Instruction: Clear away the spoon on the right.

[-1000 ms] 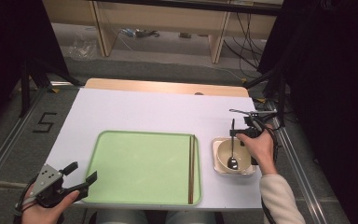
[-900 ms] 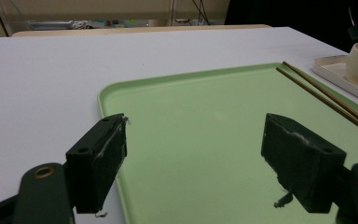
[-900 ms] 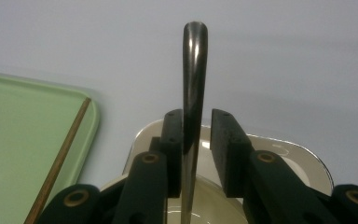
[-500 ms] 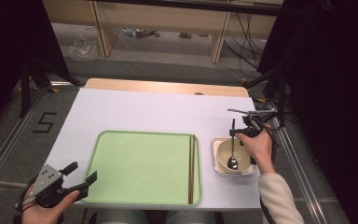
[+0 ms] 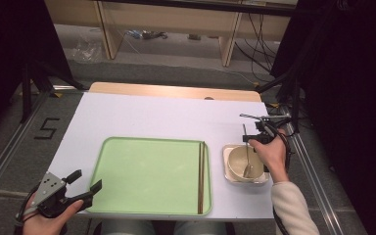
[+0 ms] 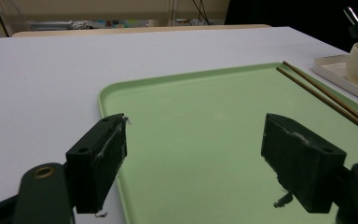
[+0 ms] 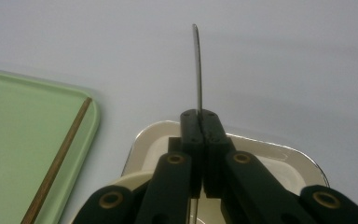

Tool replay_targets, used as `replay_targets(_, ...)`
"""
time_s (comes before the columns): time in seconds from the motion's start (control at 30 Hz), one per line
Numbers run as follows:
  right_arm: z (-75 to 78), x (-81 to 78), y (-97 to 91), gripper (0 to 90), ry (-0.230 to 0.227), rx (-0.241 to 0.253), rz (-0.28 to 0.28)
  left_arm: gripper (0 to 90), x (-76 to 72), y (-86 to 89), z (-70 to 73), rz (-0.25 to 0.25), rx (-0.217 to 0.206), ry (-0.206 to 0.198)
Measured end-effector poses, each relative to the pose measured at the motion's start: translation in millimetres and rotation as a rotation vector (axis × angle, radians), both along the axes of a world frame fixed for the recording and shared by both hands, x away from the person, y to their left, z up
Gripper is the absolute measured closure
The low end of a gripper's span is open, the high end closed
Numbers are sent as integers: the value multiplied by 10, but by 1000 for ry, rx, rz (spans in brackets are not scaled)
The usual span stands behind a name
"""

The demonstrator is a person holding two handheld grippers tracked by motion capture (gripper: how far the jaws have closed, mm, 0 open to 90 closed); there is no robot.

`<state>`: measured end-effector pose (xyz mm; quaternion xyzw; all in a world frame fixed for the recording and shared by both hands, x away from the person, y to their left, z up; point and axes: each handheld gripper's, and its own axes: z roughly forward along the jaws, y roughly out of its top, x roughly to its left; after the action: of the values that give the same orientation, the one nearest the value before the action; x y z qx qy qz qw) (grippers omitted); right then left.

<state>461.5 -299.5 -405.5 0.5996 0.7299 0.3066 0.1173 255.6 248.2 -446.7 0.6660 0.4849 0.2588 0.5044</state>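
Note:
A metal spoon [image 5: 246,152] stands tilted in a cream bowl [image 5: 237,165], its handle rising past the rim. My right gripper [image 5: 249,139] is shut on the spoon handle [image 7: 196,65]. Its jaws have just been closing, and in the right gripper view they [image 7: 200,116] meet around the thin handle. The bowl sits on a small white tray [image 5: 228,177]. My left gripper [image 5: 87,179] is held open at the near left corner of the green tray [image 5: 147,171]. In the left gripper view its jaws [image 6: 193,140] stand wide apart with nothing between them.
A pair of brown chopsticks [image 5: 201,176] lies along the green tray's right edge, also seen as chopsticks [image 6: 326,95] in the left gripper view. The white table top [image 5: 166,117] stretches beyond both trays. Dark stands and cables flank the table's right side.

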Motion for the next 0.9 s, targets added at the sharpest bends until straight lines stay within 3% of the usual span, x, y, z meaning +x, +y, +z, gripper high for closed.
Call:
replay_targets(0.3, 13, 3, -27, 900, -6, -16, 20, 219, 0, 1, 1, 1, 0, 0)
replay_targets(0.33, 0, 18, -48, 900, -41, -40, 39, 219, 0, 1, 1, 0, 0, -1)
replay_targets(0.47, 40, -16, -33, 900, -1, 10, -1, 219, -1, 0, 1, 0, 1, -1)
replay_targets(0.7, 80, -26, -52, 900, -21, 16, -5, 219, -1, 0, 2, 0, -1, -2)
replay_targets(0.77, 60, 2, -97, 900, -64, 16, 39, 219, -1, 1, 3, 1, -1, -2)
replay_targets(0.9, 63, 0, -97, 900, -56, 4, 29, 219, -1, 1, 3, 1, -1, -2)
